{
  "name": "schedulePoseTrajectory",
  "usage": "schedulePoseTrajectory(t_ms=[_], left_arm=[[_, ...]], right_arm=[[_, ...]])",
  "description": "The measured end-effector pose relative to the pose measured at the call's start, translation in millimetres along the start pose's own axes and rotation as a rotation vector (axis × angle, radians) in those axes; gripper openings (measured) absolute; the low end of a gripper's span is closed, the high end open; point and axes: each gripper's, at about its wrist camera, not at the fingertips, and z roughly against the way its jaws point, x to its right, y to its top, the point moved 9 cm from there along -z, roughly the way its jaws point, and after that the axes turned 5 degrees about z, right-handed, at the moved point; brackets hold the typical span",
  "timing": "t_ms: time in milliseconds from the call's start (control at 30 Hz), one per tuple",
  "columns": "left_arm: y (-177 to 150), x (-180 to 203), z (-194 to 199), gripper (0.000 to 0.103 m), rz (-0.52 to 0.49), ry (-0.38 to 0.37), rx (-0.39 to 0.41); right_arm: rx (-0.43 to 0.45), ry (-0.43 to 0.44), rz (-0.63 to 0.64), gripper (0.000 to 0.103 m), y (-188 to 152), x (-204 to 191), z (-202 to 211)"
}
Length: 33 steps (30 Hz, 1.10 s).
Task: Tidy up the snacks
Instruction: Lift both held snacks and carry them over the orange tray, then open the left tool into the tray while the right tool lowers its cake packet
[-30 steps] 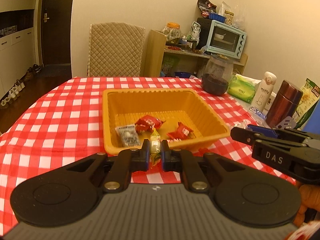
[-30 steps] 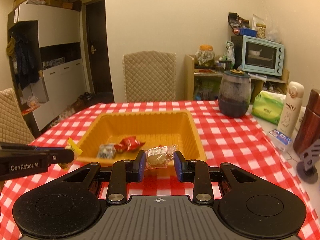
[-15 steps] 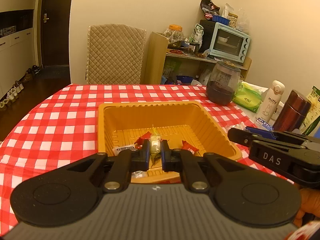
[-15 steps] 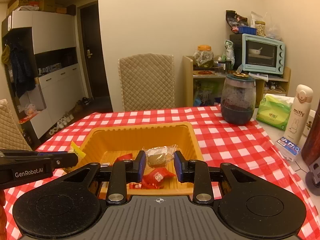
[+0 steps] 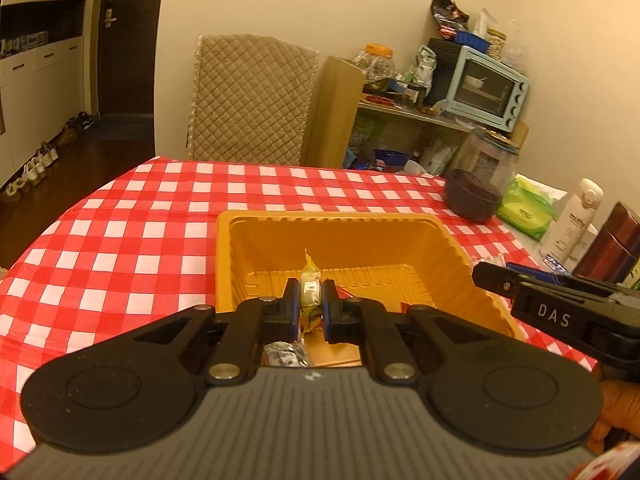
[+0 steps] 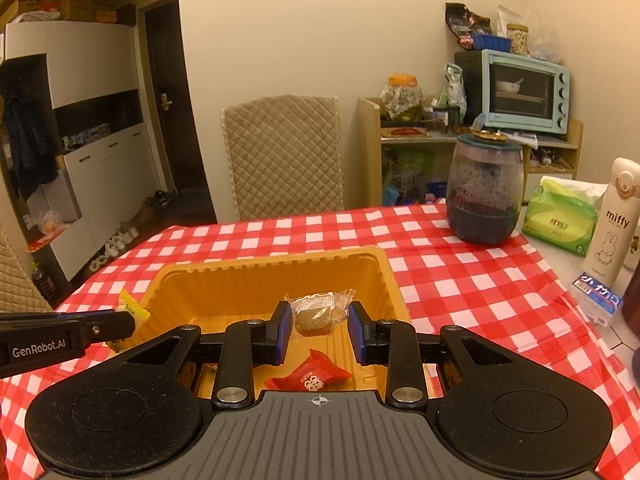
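The left hand-held gripper (image 5: 310, 307) is clamped on a small yellow-wrapped candy (image 5: 310, 288), its wrapper tail sticking up above the pads, over the near part of an orange plastic tray (image 5: 240, 256). The tray sits on a bench covered by a red-and-white checked cloth (image 5: 120, 248). The right hand-held gripper (image 5: 486, 274) reaches in from the right edge, beside the tray's right wall. Behind it stand a dark glass jar (image 5: 478, 184), a green tissue pack (image 5: 526, 212) and a white flask (image 5: 574, 216).

Orange tray (image 6: 384, 276), centre frame, holding red sweet (image 6: 310, 374); clear-wrapped brown snack (image 6: 316, 314) and yellow-wrapped sweet (image 5: 310, 288) above it.
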Motion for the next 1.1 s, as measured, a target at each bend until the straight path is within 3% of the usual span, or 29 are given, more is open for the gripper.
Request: schedulePoseTrajectory(t_ms=[367,900,1000,1100], left_arm=[[3.7,-4.9,-19.6,0.010,0.014,-0.024,-0.028],[-5.8,9.9,-34.4,0.011,-0.026,-0.025,-0.066],[-7.7,11.4,-36.2,0.048,-0.029,-0.027,-0.078],[-7.8,8.8,-36.0,0.047,-0.029,-0.009,-0.074]], right_arm=[[-0.042,0.000,-0.041,0.031,-2.5,7.8,-30.7],[-0.053,0.001,-0.044,0.031,-6.4,7.5,-35.6],[-0.051,0.002,-0.041,0.031,-6.1,7.1,-35.4],[-0.047,0.002,-0.045,0.031,-5.6,7.3,-35.1]])
